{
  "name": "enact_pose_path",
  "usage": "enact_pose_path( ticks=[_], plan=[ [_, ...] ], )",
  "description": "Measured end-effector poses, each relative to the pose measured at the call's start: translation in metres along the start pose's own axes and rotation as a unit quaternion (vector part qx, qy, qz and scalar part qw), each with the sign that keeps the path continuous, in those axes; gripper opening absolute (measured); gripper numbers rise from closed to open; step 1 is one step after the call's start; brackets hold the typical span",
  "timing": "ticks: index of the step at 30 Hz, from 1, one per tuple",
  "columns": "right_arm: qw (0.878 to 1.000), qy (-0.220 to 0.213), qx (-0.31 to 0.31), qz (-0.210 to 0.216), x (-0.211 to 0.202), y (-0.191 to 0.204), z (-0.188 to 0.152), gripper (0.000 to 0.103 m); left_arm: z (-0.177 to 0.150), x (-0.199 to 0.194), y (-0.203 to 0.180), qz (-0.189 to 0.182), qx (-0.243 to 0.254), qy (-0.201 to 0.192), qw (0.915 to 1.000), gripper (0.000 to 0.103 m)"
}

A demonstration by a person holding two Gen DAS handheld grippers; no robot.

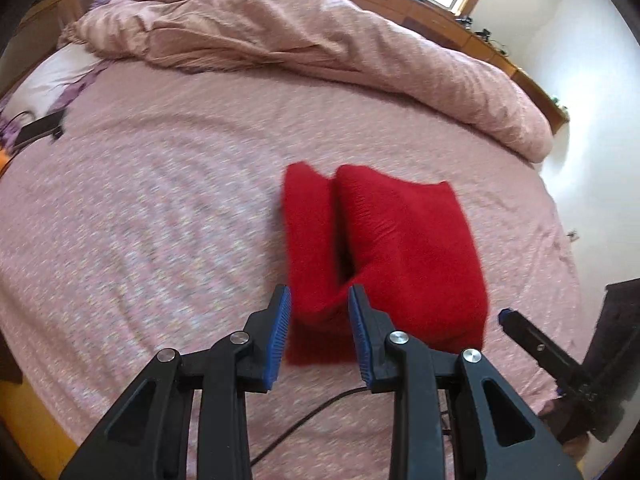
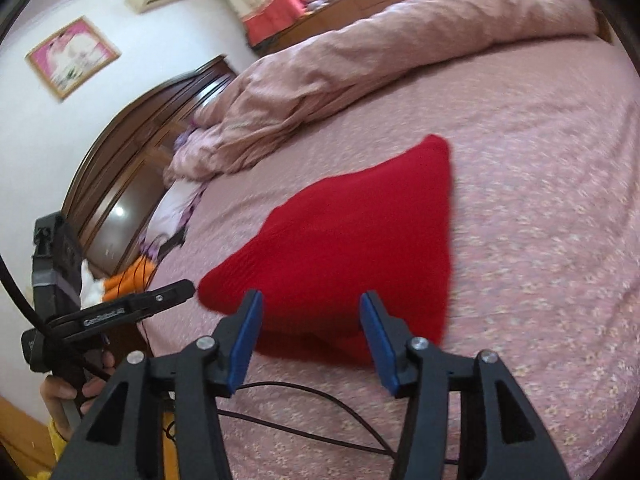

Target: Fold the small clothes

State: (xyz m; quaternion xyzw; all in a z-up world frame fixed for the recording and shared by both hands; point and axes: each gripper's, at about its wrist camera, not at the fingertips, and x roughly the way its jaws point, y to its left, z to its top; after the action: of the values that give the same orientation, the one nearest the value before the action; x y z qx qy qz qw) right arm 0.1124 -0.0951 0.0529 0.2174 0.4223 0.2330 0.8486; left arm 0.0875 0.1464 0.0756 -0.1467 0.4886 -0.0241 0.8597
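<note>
A red knitted garment (image 1: pixel 404 248) lies folded on the pink bed sheet (image 1: pixel 160 220). In the left wrist view its left sleeve or flap is a separate strip beside the main folded part. My left gripper (image 1: pixel 320 300) is open, its blue pads either side of the garment's near left edge, gripping nothing. My right gripper (image 2: pixel 310 300) is open and empty at the garment's near edge (image 2: pixel 352 248). The left gripper also shows in the right wrist view (image 2: pixel 176 290), at the garment's left corner. The right gripper's finger (image 1: pixel 520 330) shows in the left wrist view.
A rumpled pink duvet (image 1: pixel 320 44) is heaped along the far side of the bed. A dark wooden headboard (image 2: pixel 132 152) and pillows are at the left. Black cables (image 2: pixel 304 420) trail on the sheet near me. A dark device (image 1: pixel 40 128) lies at the bed's left.
</note>
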Motion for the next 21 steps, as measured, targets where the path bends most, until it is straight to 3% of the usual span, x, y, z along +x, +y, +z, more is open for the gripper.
enact_pose_path(
  ticks=[4, 9, 16, 18, 21],
  plan=[
    [0.999, -0.005, 0.046, -0.017, 0.001, -0.03, 0.005, 0.053, 0.01, 0.016, -0.012, -0.024, -0.002, 0.013, 0.9996, 0.023],
    [0.995, 0.001, 0.098, -0.037, 0.009, -0.065, 0.009, 0.053, 0.012, 0.036, -0.019, -0.025, 0.004, 0.025, 0.9994, 0.023],
    [0.989, 0.024, 0.146, 0.005, 0.033, -0.09, 0.016, 0.053, 0.001, 0.053, -0.019, -0.036, 0.008, 0.035, 0.9987, 0.023],
    [0.988, 0.029, 0.153, 0.02, 0.042, -0.092, 0.018, 0.056, -0.003, 0.055, -0.018, -0.054, 0.012, 0.038, 0.9978, 0.012],
    [0.989, 0.029, 0.143, 0.02, 0.048, -0.088, 0.021, 0.058, -0.009, 0.052, -0.016, -0.064, 0.009, 0.033, 0.9974, 0.008]
  ],
)
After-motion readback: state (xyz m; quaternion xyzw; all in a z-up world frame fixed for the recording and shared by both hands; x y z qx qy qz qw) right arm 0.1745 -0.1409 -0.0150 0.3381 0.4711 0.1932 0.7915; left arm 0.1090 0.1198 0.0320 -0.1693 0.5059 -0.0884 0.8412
